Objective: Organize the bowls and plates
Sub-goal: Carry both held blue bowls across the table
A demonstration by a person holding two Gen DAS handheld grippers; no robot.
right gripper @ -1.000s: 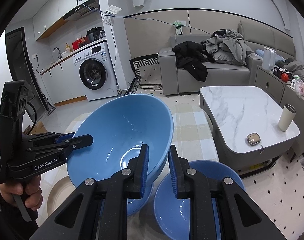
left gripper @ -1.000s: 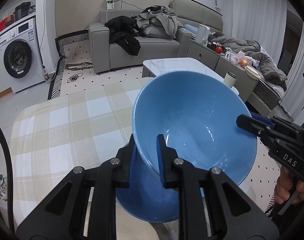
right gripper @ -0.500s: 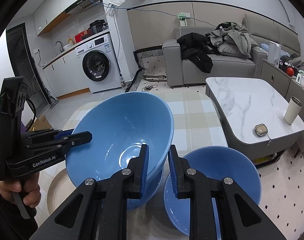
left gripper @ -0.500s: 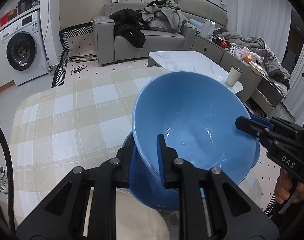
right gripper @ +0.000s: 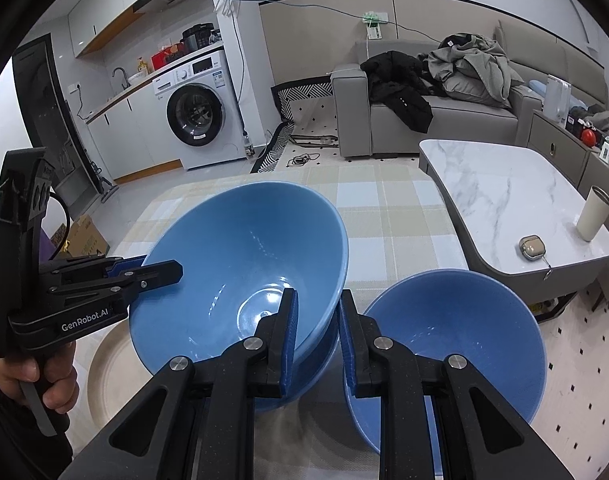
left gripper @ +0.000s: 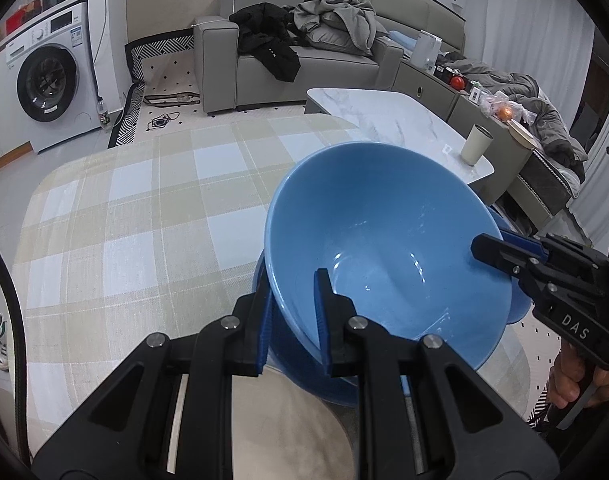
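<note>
A large blue bowl (left gripper: 384, 248) (right gripper: 244, 256) is held tilted between both grippers over the checked table. My left gripper (left gripper: 294, 292) is shut on its near rim, one finger inside and one outside. My right gripper (right gripper: 316, 300) is shut on the opposite rim the same way. Each gripper also shows in the other's view: the right gripper (left gripper: 488, 246) and the left gripper (right gripper: 160, 270). Directly under the held bowl sits a second blue bowl (left gripper: 284, 360) (right gripper: 318, 364); whether the two touch I cannot tell. A third blue bowl (right gripper: 456, 340) stands to the right.
A beige plate (right gripper: 108, 368) (left gripper: 288, 432) lies on the checked tablecloth (left gripper: 144, 220) near the front edge. Beyond the table's right side stands a marble coffee table (right gripper: 504, 200) with a cup (right gripper: 594, 214). A sofa and a washing machine stand further back.
Both grippers have come down with the blue bowl, so it now hangs closer over the bowl beneath. More of the third bowl on the right has come into view.
</note>
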